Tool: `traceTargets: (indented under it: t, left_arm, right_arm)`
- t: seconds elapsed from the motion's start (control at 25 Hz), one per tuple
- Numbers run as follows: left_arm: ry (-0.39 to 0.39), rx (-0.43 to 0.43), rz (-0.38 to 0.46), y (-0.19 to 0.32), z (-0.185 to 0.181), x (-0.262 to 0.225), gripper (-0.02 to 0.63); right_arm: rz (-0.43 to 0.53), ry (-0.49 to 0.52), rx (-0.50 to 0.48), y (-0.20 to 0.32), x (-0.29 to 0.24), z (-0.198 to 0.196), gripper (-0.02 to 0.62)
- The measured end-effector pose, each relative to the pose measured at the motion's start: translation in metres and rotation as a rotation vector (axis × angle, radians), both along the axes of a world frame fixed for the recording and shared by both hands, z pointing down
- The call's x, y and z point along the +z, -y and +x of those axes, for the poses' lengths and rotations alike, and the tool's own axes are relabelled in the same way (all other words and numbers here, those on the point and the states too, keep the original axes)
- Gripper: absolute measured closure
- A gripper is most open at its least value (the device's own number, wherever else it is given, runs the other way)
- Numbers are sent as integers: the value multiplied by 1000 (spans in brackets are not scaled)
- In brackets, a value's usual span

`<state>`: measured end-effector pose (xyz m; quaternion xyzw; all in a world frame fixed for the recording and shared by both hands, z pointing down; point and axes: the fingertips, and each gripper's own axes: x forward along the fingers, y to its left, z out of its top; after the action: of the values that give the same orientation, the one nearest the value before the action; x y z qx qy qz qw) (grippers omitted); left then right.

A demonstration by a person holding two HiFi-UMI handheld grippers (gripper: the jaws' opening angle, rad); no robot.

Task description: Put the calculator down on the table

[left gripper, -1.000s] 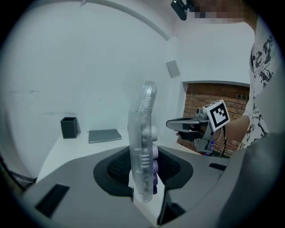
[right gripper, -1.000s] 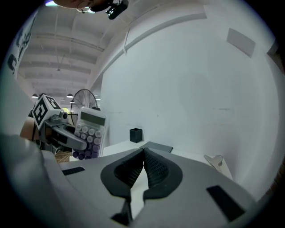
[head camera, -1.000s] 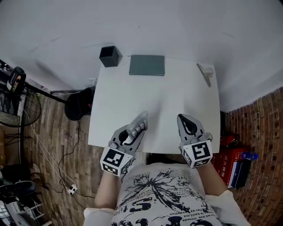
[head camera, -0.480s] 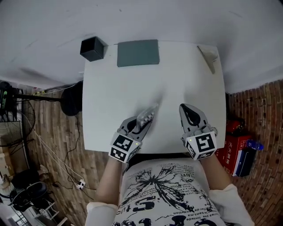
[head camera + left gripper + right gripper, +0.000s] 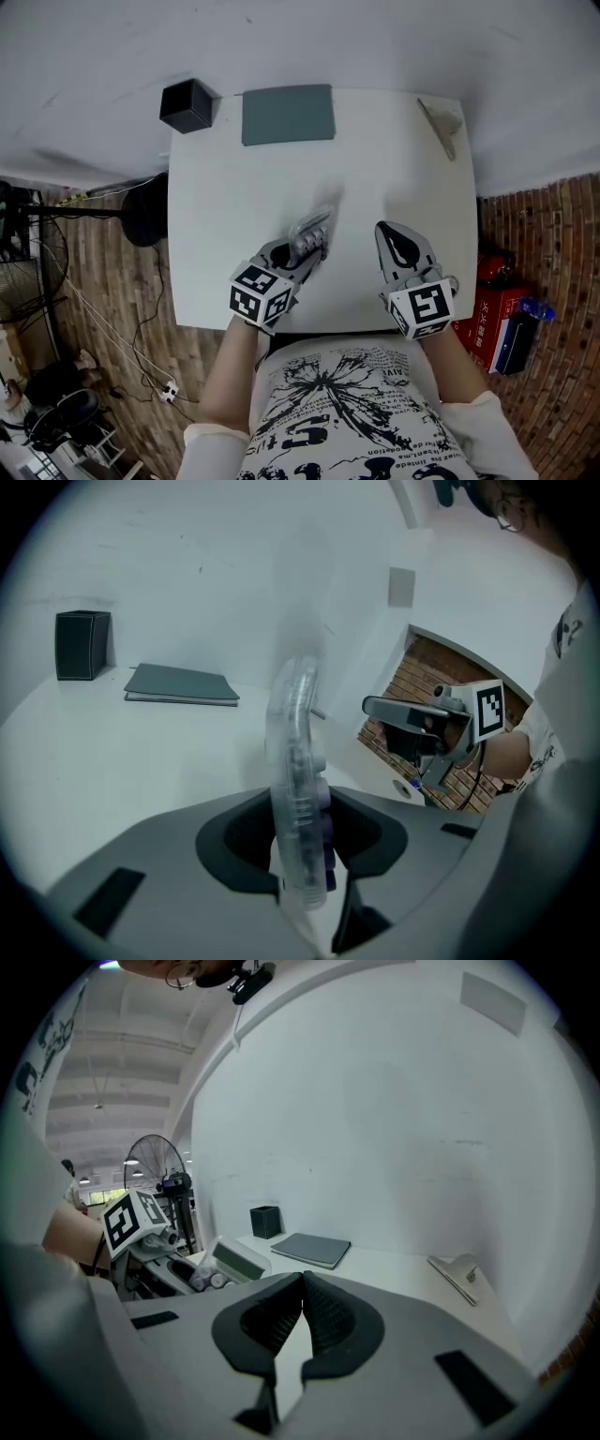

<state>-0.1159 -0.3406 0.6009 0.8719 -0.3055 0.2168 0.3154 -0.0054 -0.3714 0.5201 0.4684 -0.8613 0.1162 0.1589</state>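
A clear-cased calculator (image 5: 310,232) with purple keys stands on its edge between the jaws of my left gripper (image 5: 302,247), low over the near part of the white table (image 5: 375,169). In the left gripper view the calculator (image 5: 298,780) fills the gap and the pads press on its two faces, while the jaws are opening slightly. My right gripper (image 5: 398,246) hovers beside it to the right, shut with nothing in it. Its pads meet in the right gripper view (image 5: 302,1314), which also shows the calculator (image 5: 231,1262) at the left.
At the table's far edge lie a grey notebook (image 5: 288,114), a black square box (image 5: 187,105) at the left corner and a metal clip (image 5: 442,122) at the right. Red boxes (image 5: 492,319) and cables lie on the brick-pattern floor around the table.
The left gripper has carried the calculator forward and down toward the tabletop, rolling it somewhat. The right gripper has sunk a little too. The head view has shifted.
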Motion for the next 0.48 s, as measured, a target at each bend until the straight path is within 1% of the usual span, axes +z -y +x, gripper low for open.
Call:
traceTargets:
  t: [0.16,0.24,0.32,0.4,0.48]
  left_arm:
    - [11,-25,-41,13,-3,6,439]
    - [1,-46,-60,19,-6,8,431]
    - [2,-72,-68,25,-9,10,422]
    - [20,-96,-68,32,-11,11,404]
    - [32,-104,-73,35,-11,13,391]
  right_arm:
    - [-4,-11,-1,5,2,-2,580]
    - [-7,-13,1,7,2,-3,580]
    - [-8,-17,1,8,3,-4,580]
    - [-11,-23,-2,9,5,-3,580]
    - [-15,-28,-2,10,6,-3,580]
